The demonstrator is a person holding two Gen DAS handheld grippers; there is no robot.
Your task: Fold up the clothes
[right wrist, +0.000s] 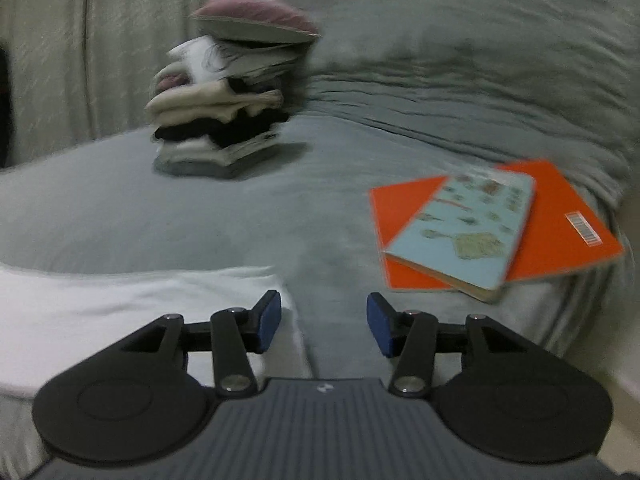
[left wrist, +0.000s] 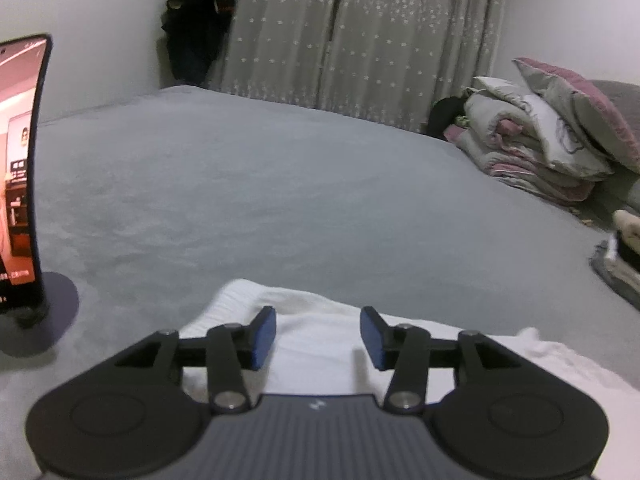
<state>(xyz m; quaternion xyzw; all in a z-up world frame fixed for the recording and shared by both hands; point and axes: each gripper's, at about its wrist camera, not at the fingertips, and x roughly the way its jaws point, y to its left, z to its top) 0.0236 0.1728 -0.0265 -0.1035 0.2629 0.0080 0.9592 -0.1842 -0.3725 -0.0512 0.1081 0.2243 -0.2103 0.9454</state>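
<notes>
Left gripper (left wrist: 318,334) is hanging open over white cloth (left wrist: 320,344), gripping nothing | right gripper (right wrist: 324,322) open, empty, beside cloth | cloth is lying at bed (left wrist: 280,200) near edge | folded pile (right wrist: 218,136) is waiting far side; folding seems nearly done.

Bed (left wrist: 260,184) centre clear ahead. Obstacles: phone (left wrist: 22,168) on stand left, bedding pile (left wrist: 540,136) far right, clothes stack (right wrist: 216,120), books (right wrist: 480,228) right, blurred, probably overlapping.

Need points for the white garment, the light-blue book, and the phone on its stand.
white garment (left wrist: 320,336): left wrist view, flat cloth between the open jaws.
light-blue book (right wrist: 464,224): right wrist view, middle of its cover.
phone (left wrist: 18,168): left wrist view, lit screen.
</notes>
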